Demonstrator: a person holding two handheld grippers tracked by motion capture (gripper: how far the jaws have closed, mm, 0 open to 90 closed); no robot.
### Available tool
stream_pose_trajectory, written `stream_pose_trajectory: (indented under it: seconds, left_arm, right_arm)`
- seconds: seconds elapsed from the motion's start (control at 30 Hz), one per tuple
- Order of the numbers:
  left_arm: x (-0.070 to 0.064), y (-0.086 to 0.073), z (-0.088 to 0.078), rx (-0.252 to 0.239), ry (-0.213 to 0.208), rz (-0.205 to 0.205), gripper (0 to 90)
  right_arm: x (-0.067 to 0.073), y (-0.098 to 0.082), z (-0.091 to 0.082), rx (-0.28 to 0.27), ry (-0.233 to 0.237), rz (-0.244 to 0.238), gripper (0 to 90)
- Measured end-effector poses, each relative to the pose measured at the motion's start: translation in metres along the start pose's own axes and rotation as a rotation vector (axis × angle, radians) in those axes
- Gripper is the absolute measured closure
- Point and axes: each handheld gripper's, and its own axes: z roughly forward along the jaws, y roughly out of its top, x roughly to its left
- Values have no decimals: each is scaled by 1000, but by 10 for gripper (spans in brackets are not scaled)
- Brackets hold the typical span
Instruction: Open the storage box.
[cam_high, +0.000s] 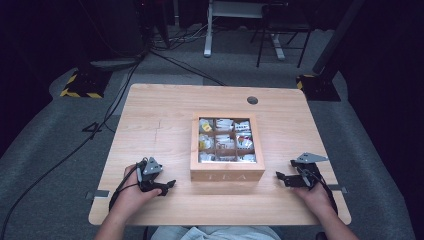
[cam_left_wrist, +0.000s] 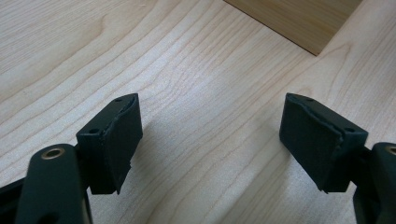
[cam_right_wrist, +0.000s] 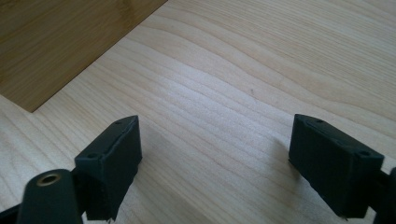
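A wooden tea box (cam_high: 227, 174) marked TEA stands in the middle of the table, its top showing a grid of compartments with tea bags (cam_high: 224, 139) inside. To its left my left gripper (cam_high: 169, 185) rests on the table, held in a hand and pointing at the box; its jaws stand open with nothing between them (cam_left_wrist: 212, 144). A corner of the box (cam_left_wrist: 299, 21) lies just ahead of it. On the other side of the box my right gripper (cam_high: 279, 176) rests the same way, open and empty (cam_right_wrist: 215, 163), with the box wall (cam_right_wrist: 56, 42) ahead at its left.
The light wooden table (cam_high: 160, 120) has a round cable hole (cam_high: 252, 100) at the back. Cables run across the grey floor (cam_high: 60, 160) on the left. A desk frame (cam_high: 240, 30) and stand bases with yellow-black stripes (cam_high: 82, 85) stand beyond the table.
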Motion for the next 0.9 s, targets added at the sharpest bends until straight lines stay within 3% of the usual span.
stream_pose_trajectory:
  seconds: [0.13, 0.17, 0.33, 0.67, 0.83, 0.87, 0.9]
  left_arm:
    - [0, 1, 1, 0, 6, 1, 219]
    - [0, 1, 1, -2, 4, -5, 219]
    - [1, 2, 2, -1, 8, 4, 219]
    - [1, 3, 2, -2, 3, 1, 219]
    - [2, 3, 3, 0, 5, 4, 219]
    - [1, 3, 3, 0, 5, 4, 219]
    - [1, 3, 3, 0, 5, 4, 219]
  right_arm:
    - [-1, -1, -4, -4, -16, 16, 305]
    - [-3, -2, -7, -7, -27, 26, 388]
    - [-6, -4, -11, -4, -42, 41, 506]
    - [-7, -3, -15, 15, -48, 54, 574]
    - [-1, 1, -23, 13, -44, 42, 789]
    - [3, 3, -26, 19, -41, 29, 879]
    - [4, 4, -27, 19, -34, 28, 896]
